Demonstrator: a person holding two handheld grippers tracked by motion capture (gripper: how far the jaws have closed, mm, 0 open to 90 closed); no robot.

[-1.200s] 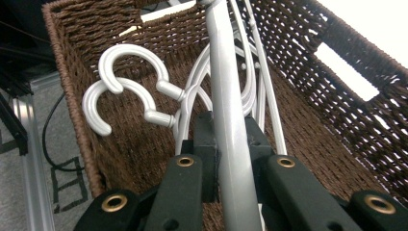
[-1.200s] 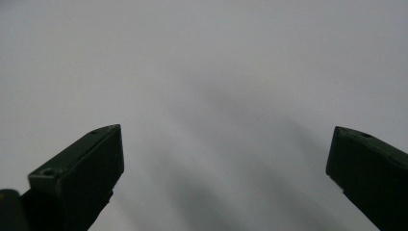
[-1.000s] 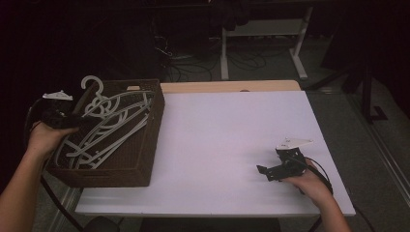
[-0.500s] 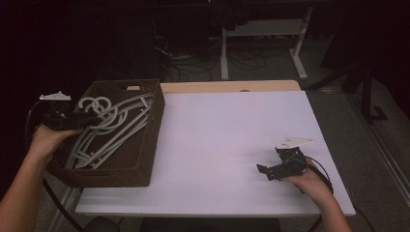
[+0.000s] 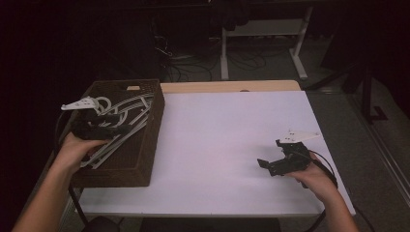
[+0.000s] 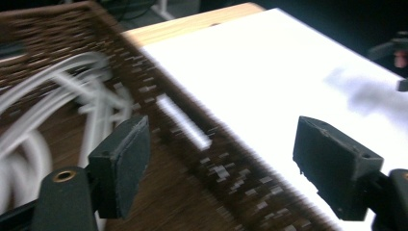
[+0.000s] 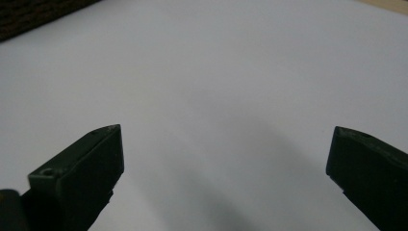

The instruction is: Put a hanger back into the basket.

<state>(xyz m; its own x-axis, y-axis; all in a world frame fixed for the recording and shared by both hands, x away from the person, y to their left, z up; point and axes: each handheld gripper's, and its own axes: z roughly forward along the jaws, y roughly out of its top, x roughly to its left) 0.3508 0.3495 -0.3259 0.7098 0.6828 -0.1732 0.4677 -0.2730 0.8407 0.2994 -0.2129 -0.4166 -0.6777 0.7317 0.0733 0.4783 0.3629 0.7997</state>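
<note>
The left claw [image 6: 216,159] is hovering with jaws apart over the basket [image 5: 145,145]; the hangers [image 6: 43,120] are lying just left of it. The right claw [image 5: 270,162] is idling, jaws spread, well apart on the surface [image 5: 217,135].

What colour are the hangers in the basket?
White hangers, clearest in the high view.
</note>
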